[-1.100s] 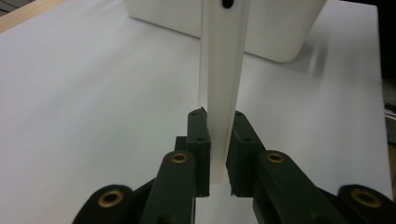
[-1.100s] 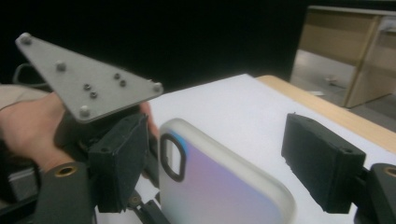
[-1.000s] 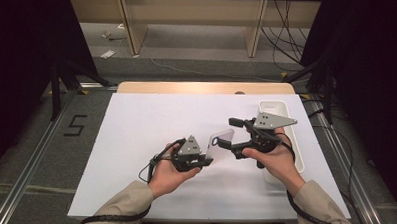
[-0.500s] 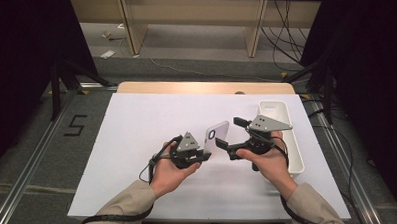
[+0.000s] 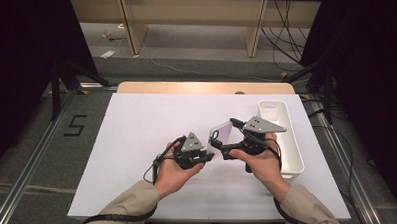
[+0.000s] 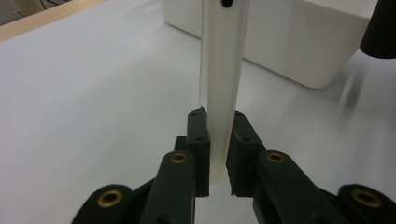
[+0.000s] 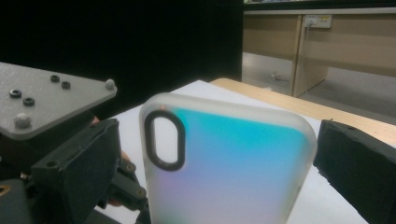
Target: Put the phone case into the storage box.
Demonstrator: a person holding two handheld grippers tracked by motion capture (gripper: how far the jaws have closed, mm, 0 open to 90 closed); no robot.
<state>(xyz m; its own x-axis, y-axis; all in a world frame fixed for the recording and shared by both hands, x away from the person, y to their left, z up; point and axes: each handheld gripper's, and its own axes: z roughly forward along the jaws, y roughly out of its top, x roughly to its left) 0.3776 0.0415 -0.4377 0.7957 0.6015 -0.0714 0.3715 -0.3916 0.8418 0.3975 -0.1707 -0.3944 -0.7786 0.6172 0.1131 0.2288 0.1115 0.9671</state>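
While the white table (image 5: 135, 140) spreads widest, a white bin (image 5: 285, 140) sits at 3 o'clock. Left gripper (image 5: 203, 154) clamps the phone case's (image 5: 220, 135) lower edge, holding it upright at centre. Right gripper (image 5: 225, 138), jaws just opened wide, straddles it without touching.

A white surface (image 5: 135, 140) with a wooden far edge stands on grey floor (image 5: 88, 53). Beyond the surface, wooden shelving legs (image 5: 132, 29) rise; black curtains (image 5: 19, 35) flank it, cables (image 5: 289, 40) trailing at its far right.
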